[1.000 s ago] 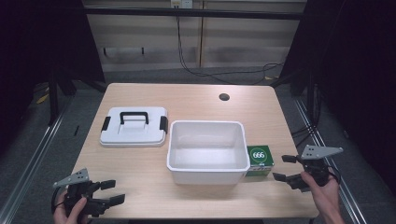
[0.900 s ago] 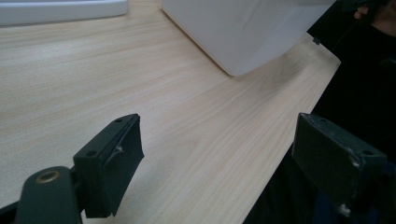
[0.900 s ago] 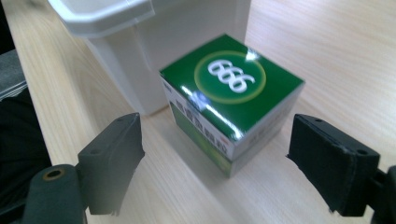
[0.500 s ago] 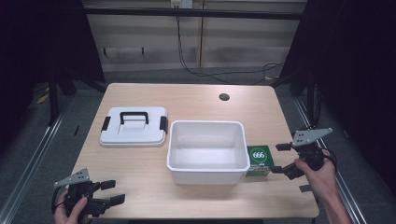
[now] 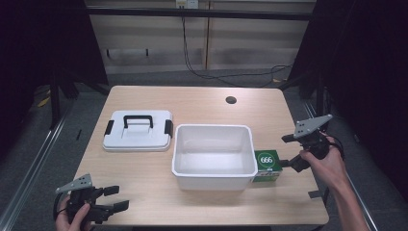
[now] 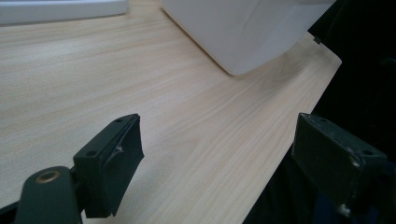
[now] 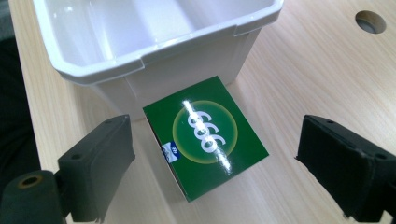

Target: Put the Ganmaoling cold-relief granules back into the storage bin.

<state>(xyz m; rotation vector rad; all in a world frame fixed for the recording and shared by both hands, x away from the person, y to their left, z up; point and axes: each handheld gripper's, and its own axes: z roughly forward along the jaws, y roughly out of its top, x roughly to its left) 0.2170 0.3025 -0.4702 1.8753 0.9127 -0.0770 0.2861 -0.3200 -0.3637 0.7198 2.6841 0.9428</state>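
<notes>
Wooden table (image 5: 202, 103) bearing a white tub (image 5: 214, 155). Green box (image 5: 267, 165) touching the tub's right wall. Right gripper (image 5: 286, 151) hovering spread beside the box; left gripper (image 5: 115, 198) idling spread, well apart from the tub.

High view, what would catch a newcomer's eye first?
The green box marked 666, tight against the right wall of the empty white bin mid-table. The right tool hovers open just beside it. A white lid with a black handle lies left of the bin.
</notes>
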